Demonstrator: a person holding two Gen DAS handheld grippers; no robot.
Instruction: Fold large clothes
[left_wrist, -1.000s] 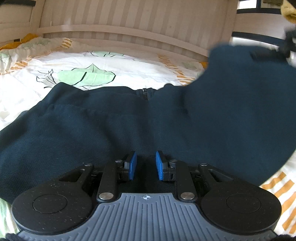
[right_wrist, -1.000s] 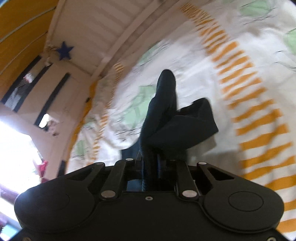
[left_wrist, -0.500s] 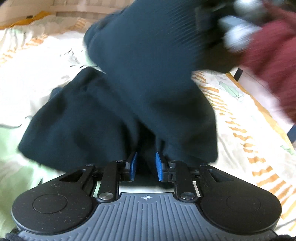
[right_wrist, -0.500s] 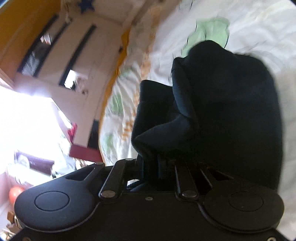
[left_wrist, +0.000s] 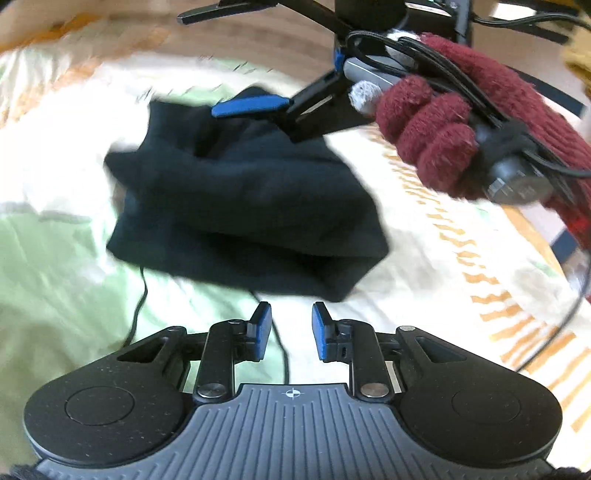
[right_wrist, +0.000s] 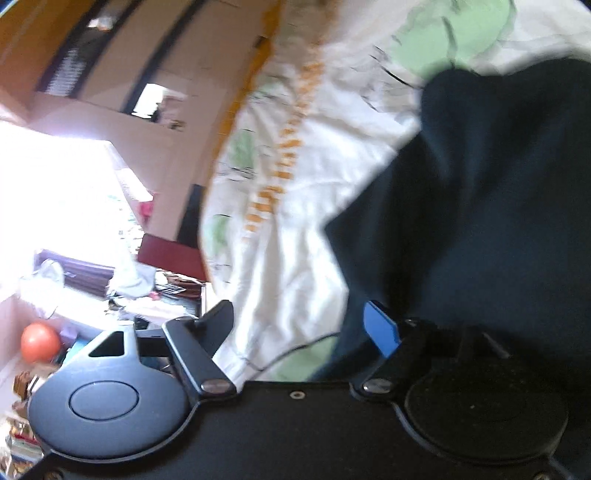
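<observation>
Presently, left wrist view: dark navy garment (left_wrist: 243, 206) lies bunched and folded over on the bed sheet (left_wrist: 66, 258), filling the centre of the frame. Sheet is white with green leaf prints and orange dashes. Left gripper (left_wrist: 291, 330) sits at the bottom centre, just short of the garment's near edge; blue pads (left_wrist: 262, 326) stand apart with only sheet between them, gripping nothing. A thin dark cable (left_wrist: 140, 295) runs across the sheet at lower left of the pads.

Upper right of the same frame: right gripper (left_wrist: 251, 105), held by a hand in a maroon knit glove (left_wrist: 461, 122), reaches over the far edge of the garment. One blue-padded finger shows there; the other is not visible from this side.

Right wrist view, heavily blurred: the garment fills the right half of the frame, sheet in the middle, room clutter and an orange ball (right_wrist: 40, 341) at lower left. Fingers spread wide, one at lower left over the sheet, the blue-padded one (right_wrist: 382, 330) lying against the garment's edge. Nothing clamped between them.
</observation>
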